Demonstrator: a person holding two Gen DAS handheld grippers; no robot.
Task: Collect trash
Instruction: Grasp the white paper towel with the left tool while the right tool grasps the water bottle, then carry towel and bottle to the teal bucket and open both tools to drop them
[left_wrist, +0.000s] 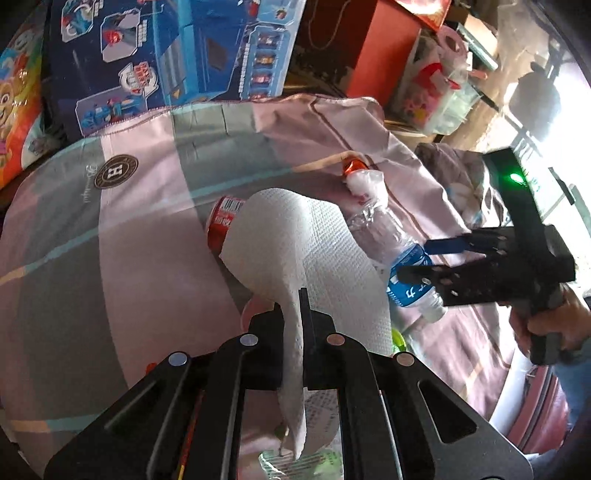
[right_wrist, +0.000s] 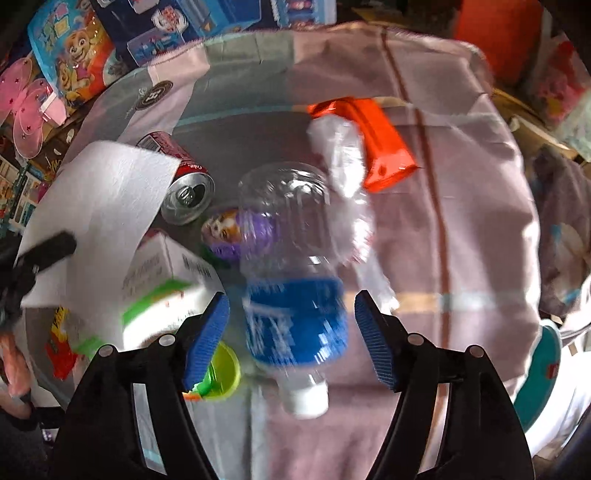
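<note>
My left gripper (left_wrist: 293, 306) is shut on a white paper towel (left_wrist: 299, 251), held above the cloth; the towel also shows in the right wrist view (right_wrist: 99, 195). My right gripper (right_wrist: 291, 325) is open, its blue pads either side of a clear plastic bottle with a blue label (right_wrist: 295, 317) and white cap, lying on the cloth. The bottle (left_wrist: 406, 273) and right gripper (left_wrist: 417, 262) also show in the left wrist view. A red soda can (right_wrist: 181, 184), an orange wrapper (right_wrist: 376, 140) and crumpled clear plastic (right_wrist: 340, 147) lie nearby.
A pink and grey cloth (right_wrist: 461, 221) covers the surface. A white and green carton (right_wrist: 166, 291), a green cup (right_wrist: 221, 373) and a purple toy wrapper (right_wrist: 236, 232) lie left of the bottle. Toy boxes (left_wrist: 177, 55) stand behind, and bags (left_wrist: 436, 85) at the far right.
</note>
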